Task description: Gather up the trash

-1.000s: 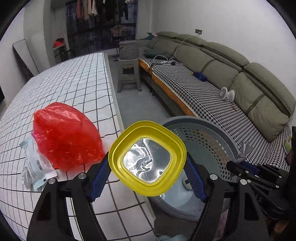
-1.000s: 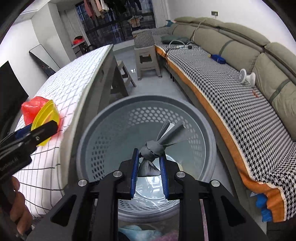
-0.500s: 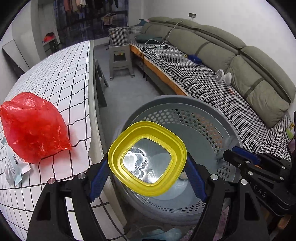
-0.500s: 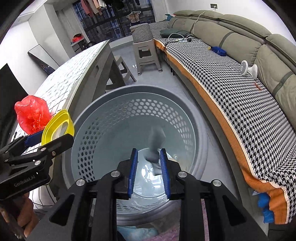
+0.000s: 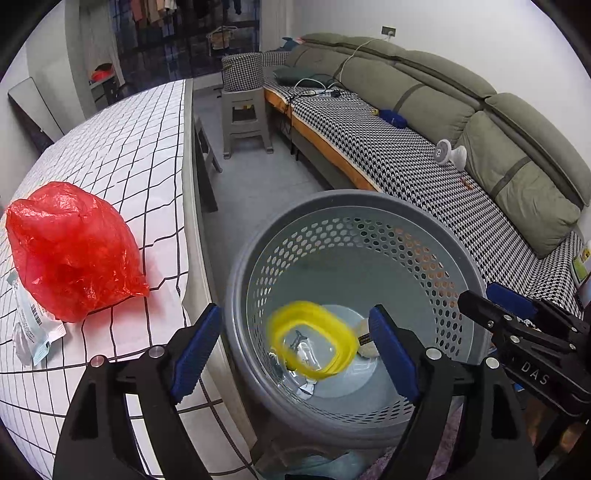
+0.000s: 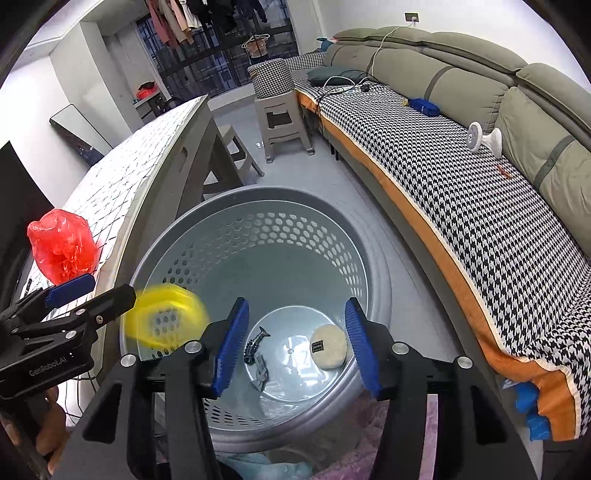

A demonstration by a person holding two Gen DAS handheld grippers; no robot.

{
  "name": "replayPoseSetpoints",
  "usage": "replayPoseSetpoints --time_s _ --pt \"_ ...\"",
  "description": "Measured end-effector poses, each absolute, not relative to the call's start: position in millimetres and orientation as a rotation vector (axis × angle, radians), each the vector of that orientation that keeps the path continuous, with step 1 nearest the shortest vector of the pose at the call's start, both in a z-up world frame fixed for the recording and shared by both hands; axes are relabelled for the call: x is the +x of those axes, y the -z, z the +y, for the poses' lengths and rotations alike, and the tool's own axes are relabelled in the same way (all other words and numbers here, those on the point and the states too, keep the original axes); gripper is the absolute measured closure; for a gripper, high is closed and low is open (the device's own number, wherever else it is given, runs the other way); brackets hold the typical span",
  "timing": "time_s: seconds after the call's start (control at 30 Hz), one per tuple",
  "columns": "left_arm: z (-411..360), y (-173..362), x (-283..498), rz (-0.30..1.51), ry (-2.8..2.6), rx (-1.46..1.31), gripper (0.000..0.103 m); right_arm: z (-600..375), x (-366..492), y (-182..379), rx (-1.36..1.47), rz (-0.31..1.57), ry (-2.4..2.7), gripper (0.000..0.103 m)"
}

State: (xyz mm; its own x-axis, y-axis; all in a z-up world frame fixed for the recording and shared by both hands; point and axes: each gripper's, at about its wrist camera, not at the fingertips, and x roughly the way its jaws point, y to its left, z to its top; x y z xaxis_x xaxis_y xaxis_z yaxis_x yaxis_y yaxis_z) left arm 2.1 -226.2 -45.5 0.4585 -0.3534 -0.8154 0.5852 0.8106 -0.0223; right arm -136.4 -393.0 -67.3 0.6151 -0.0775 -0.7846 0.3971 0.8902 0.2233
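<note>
A long olive-green sofa (image 5: 461, 110) runs along the white wall (image 5: 480, 37) at the right of the frame, its seat covered by a black-and-white houndstooth throw (image 5: 424, 173) edged in orange. A wall socket (image 5: 388, 30) sits above the backrest, a white cable trailing down from it. At upper centre, a grey plastic stool (image 5: 245, 122) carries a houndstooth cushion (image 5: 242, 72) on the pale grey floor (image 5: 255, 184). Behind it, clothes (image 6: 184, 18) hang before dark barred windows (image 6: 221, 70). A white grid-patterned cloth covers the bench (image 5: 122, 147) at left.
</note>
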Motion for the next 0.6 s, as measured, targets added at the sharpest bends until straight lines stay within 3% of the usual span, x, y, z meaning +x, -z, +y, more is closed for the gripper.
replayPoseSetpoints --time_s 0.5,0.6 --pt "-219.7 44.0 -0.6 0.920 0.569 0.277 0.019 -391.2 -141.1 67.8 0.406 0.860 0.286 0.051" --pt "-218.6 41.8 -0.5 0.911 0.563 0.274 0.018 -391.4 -140.7 67.5 0.412 0.856 0.282 0.046"
